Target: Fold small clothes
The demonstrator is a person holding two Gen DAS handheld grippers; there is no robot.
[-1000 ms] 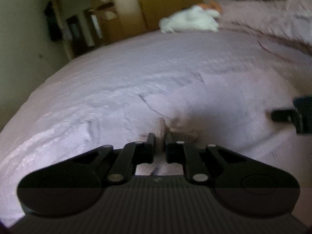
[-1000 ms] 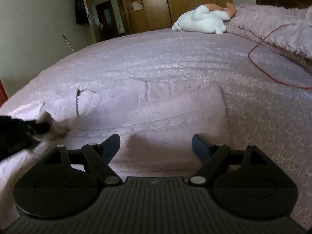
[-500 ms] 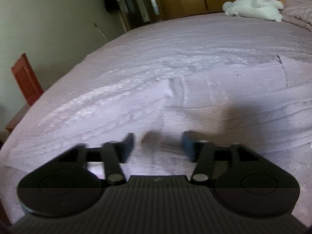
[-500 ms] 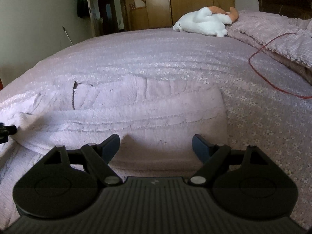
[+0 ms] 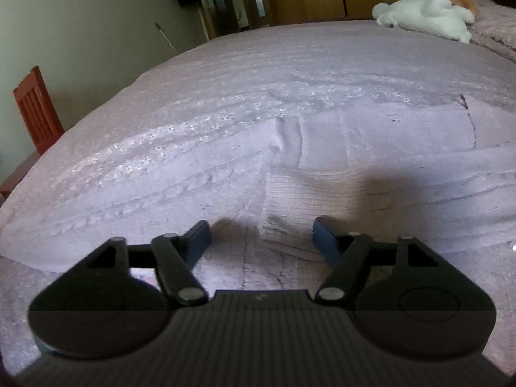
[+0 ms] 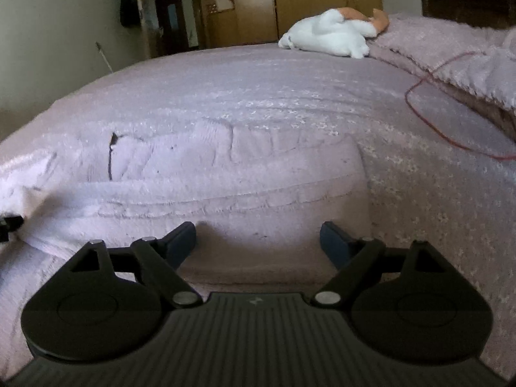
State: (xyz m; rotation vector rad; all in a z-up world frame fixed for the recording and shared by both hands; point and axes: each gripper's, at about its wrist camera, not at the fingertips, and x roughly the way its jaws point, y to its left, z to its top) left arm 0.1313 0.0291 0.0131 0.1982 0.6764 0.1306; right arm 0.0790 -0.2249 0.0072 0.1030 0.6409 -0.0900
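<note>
A pale lilac knitted sweater [image 6: 242, 174] lies flat on the lilac bedspread [image 6: 258, 90], one sleeve folded across its body. In the left wrist view the sweater [image 5: 387, 148] spreads to the right, and its ribbed sleeve cuff [image 5: 283, 213] rests just ahead of my left gripper [image 5: 262, 242], which is open and holds nothing. My right gripper [image 6: 258, 242] hovers open over the sweater's near hem, nothing between its fingers. A dark tip of the left gripper [image 6: 9, 225] shows at the left edge of the right wrist view.
A white and orange plush toy [image 6: 332, 35] lies at the far side of the bed. A red cord [image 6: 429, 106] trails across the right, near a heaped pink blanket [image 6: 451, 51]. A red chair [image 5: 37, 109] stands beside the bed's left edge. Wardrobes and a doorway are behind.
My left gripper opened and let go of the sleeve cuff, which now lies on the sweater, then drew back to the left. The right gripper stayed open and nearly still.
</note>
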